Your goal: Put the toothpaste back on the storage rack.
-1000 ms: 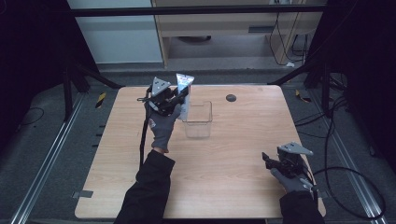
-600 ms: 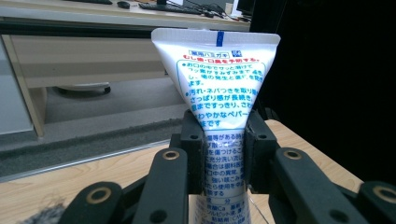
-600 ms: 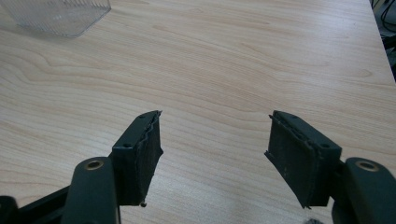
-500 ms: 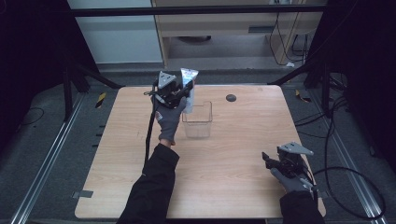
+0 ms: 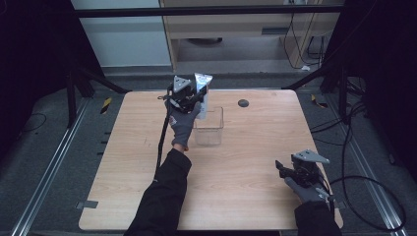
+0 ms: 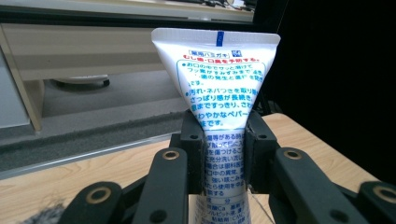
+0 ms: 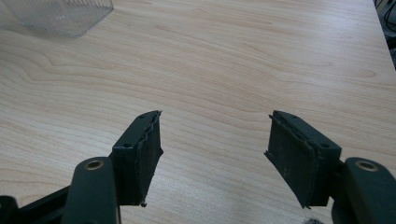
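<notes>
My left gripper (image 5: 195, 100) is shut on a white toothpaste tube (image 5: 202, 87) with blue print, held upright with its crimped flat end up, over the far left edge of a clear plastic container (image 5: 209, 129). In the left gripper view the tube (image 6: 223, 93) rises between the two black jaws, which clamp its lower body. My right gripper (image 5: 284, 169) rests near the table's front right corner, open, with bare wood between its pads (image 7: 148, 154).
A small dark round object (image 5: 243, 103) lies on the wooden table (image 5: 118, 147) behind and to the right of the container. A corner of the ribbed clear container (image 7: 60, 16) appears at the top left of the right gripper view. A black cable trails from the left gripper.
The left gripper has carried the tube to the right and farther out, from left of the container to over its far left edge. The right gripper has stayed put.
</notes>
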Motion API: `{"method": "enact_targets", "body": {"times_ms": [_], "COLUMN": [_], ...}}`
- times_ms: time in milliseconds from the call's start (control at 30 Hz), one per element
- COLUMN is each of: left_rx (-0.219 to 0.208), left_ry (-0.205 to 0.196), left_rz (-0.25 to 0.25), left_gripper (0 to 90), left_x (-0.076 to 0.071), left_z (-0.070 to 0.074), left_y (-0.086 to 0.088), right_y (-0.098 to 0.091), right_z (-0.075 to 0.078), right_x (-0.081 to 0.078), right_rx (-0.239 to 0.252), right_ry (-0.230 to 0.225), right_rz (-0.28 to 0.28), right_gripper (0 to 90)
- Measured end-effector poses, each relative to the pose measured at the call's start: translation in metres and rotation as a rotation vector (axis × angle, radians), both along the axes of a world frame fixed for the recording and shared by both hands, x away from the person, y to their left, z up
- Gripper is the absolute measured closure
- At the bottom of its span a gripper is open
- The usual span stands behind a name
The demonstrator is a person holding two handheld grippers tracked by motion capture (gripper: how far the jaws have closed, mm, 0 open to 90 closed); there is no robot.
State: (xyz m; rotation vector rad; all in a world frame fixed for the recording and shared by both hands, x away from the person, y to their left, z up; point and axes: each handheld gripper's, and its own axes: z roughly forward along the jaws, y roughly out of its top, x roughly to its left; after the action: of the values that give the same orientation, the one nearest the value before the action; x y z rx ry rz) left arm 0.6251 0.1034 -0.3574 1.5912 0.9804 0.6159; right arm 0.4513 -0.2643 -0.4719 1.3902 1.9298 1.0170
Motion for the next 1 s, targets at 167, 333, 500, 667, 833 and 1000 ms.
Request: {"method": "enact_targets", "body": {"times_ms": [167, 333, 500, 667, 833, 1000], "left_rx": [0.006, 0.019, 0.032, 0.050, 0.067, 0.069], "left_ry": [0.009, 0.019, 0.026, 0.040, 0.056, 0.062], "left_rz": [0.001, 0.012, 0.006, 0.004, -0.012, -0.017], "left_gripper": [72.8, 72.8, 72.7, 72.6, 72.4, 72.2], "left_x": [0.002, 0.003, 0.001, -0.001, -0.004, -0.006], "left_z": [-0.009, -0.019, -0.029, -0.043, -0.057, -0.065], "left_y": [-0.001, -0.001, -0.003, -0.006, -0.008, -0.008], "right_y": [0.000, 0.002, 0.003, 0.003, 0.002, 0.002], "right_z": [0.000, 0.000, 0.000, 0.001, 0.000, 0.001], "right_x": [0.000, -0.001, 0.000, -0.001, 0.000, 0.000], "right_rx": [-0.003, 0.001, -0.006, -0.001, -0.002, -0.009], "right_ry": [-0.004, 0.002, -0.002, 0.000, 0.002, -0.007], "right_rz": [0.002, 0.007, 0.008, 0.007, 0.006, 0.007], "right_gripper": [34.4, 34.5, 34.6, 34.6, 34.6, 34.6]}}
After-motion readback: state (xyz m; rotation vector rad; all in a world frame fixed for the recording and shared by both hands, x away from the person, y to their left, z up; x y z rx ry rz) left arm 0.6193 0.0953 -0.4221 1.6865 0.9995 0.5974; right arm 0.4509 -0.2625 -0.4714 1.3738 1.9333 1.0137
